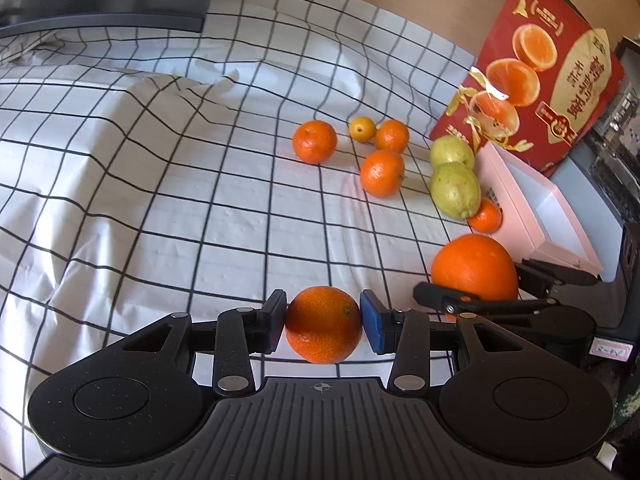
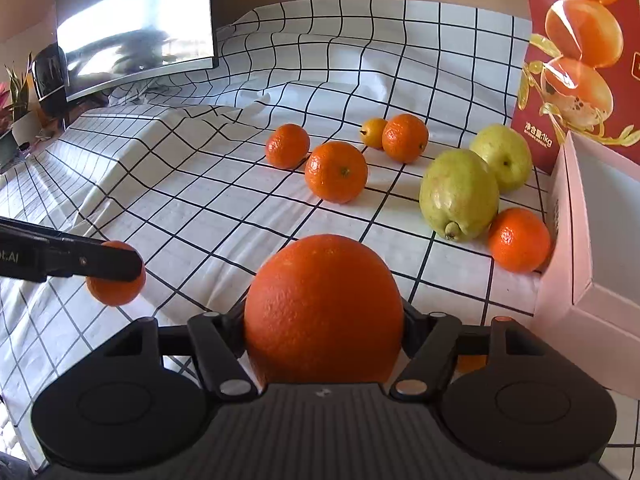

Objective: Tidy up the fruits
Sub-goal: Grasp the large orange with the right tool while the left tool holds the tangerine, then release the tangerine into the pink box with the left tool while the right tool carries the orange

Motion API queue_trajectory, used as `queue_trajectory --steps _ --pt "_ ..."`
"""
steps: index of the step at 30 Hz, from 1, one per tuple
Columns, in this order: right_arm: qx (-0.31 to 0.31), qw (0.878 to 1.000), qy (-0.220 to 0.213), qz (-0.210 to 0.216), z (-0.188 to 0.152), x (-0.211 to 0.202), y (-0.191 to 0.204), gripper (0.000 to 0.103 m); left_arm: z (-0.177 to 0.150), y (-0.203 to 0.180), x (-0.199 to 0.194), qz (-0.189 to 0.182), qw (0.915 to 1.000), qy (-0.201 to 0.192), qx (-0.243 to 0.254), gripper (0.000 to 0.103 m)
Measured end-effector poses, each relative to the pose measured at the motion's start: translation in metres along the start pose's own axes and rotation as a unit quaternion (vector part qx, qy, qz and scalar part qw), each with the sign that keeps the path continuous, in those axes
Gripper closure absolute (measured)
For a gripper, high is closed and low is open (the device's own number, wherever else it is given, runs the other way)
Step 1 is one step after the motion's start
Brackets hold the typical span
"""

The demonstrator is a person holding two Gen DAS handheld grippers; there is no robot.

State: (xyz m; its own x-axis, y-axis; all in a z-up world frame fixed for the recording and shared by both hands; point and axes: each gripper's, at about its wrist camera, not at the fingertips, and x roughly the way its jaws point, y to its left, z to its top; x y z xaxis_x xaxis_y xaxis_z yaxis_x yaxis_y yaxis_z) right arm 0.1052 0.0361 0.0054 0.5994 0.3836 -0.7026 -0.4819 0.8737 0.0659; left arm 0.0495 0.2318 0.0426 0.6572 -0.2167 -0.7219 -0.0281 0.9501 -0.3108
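My left gripper (image 1: 324, 320) is shut on a small mandarin (image 1: 324, 330), its blue pads pressing both sides, held just above the checked cloth (image 1: 180, 200). In the right wrist view the same mandarin (image 2: 116, 284) hangs at the left under a black finger. My right gripper (image 2: 324, 320) is shut on a large orange (image 2: 324, 308), which hides its pads. From the left wrist that orange (image 1: 474, 266) sits low at the right. Ahead on the cloth lie three mandarins (image 2: 336, 172), a small yellow fruit (image 2: 374, 133) and two green fruits (image 2: 458, 194).
An open pink box (image 2: 568, 272) stands at the right with another mandarin (image 2: 519, 239) against its wall. Behind it leans a red orange-printed carton (image 2: 580, 40). A monitor (image 2: 136, 28) stands at the back left. The cloth is rumpled into folds on the left.
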Motion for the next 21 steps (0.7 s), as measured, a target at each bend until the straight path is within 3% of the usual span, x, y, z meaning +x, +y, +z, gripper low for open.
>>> queue_trajectory --steps 11,21 --pt "0.027 1.000 0.001 -0.014 -0.004 -0.010 -0.003 0.035 -0.016 -0.023 0.010 -0.036 0.9977 0.036 0.045 0.057" --pt "0.065 0.997 -0.030 -0.041 -0.011 -0.069 -0.028 0.035 -0.012 -0.056 0.028 -0.076 0.9933 0.041 0.077 0.058"
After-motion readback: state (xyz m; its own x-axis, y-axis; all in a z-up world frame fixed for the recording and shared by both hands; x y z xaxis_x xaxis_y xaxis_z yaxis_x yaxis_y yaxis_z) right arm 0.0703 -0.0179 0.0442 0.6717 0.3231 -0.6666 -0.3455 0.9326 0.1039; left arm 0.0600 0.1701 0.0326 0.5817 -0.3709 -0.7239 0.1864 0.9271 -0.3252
